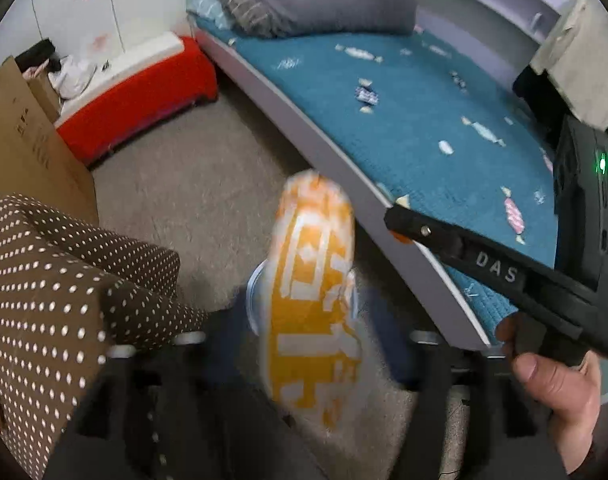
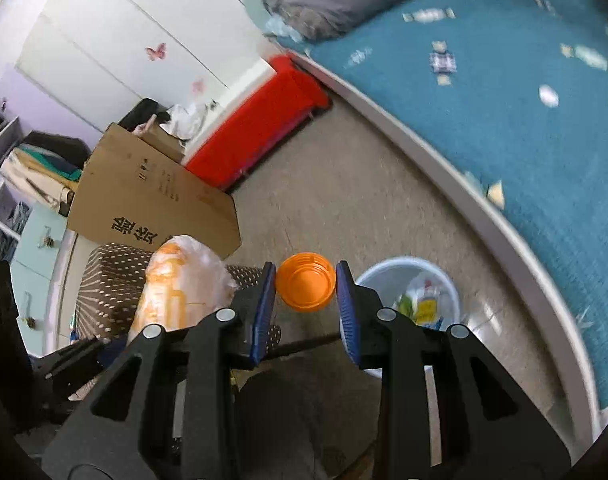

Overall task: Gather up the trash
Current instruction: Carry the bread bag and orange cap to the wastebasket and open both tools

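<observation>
Took the bed (image 1: 403, 128) as landmark, its blue cover strewn with litter. Found the bin (image 2: 413, 260) on the carpet just beside the bed's near edge, open-topped and already holding some packaging; judged it light and rigid, easy to tip if knocked.

Saw the orange bag (image 1: 311, 292) blurred in the air over the carpet, just off the bed's edge. Judged it thin, crinkly plastic: nearly weightless, slippery, soft enough to fold under any squeeze. Reckoned the best hold a pinch on a bunched fold, not across the puffed middle.

Saw the orange cup (image 2: 305, 286) over the carpet near the bed's edge, mouth toward the right wrist camera. Judged it light and springy, liable to pop out if squeezed at the rim; better gripped lower on the wall.

Noted sweet wrappers (image 1: 367, 96) scattered across the bed's top: tiny, flat, hard to lift without nipping a twisted end.

Found the left gripper (image 1: 300, 340) aimed steeply down at the floor beside the bed, tongs spread wide, bag between them with neither pad pressing on it. Found the right gripper (image 2: 304, 280) tilted down beside the bed, gripped by a hand (image 1: 555, 376). Saw the cup between its blue pads (image 2: 264, 300), edges right at both; could not tell whether clamped or let go.
</observation>
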`<state>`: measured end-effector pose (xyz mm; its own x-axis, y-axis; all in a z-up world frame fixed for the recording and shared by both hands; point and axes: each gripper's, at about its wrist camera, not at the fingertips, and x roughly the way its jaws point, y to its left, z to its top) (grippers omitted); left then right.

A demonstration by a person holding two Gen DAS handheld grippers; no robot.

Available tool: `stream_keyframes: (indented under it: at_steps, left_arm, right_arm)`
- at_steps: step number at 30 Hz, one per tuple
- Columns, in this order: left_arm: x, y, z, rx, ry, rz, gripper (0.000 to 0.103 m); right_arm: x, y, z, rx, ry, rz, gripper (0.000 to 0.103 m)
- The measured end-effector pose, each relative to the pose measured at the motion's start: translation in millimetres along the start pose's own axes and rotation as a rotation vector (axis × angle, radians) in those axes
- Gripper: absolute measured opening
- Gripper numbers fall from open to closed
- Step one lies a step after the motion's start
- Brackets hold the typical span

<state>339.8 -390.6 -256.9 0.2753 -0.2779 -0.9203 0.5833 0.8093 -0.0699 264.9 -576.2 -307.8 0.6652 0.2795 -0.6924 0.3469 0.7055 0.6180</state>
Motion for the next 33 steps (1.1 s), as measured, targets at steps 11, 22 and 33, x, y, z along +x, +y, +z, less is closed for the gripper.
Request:
stream_keyframes:
  at_steps: [11,22,33]
  left_arm:
    - [-20,7,-12,-0.015,-0.097,0.019,0.091]
    - [-80,15,-42,-0.018,-0.228,0.054,0.093]
    - [-155,57,-73,-0.071,-0.376,0.108,0.093]
  right_arm:
    - [0,-30,-22,0.121,0.002,-0.023,0.097]
    - [-57,26,-25,0.003,-0.110,-0.063,0.097]
    - [-102,132,-36,-0.193,-0.213,0.004,0.097]
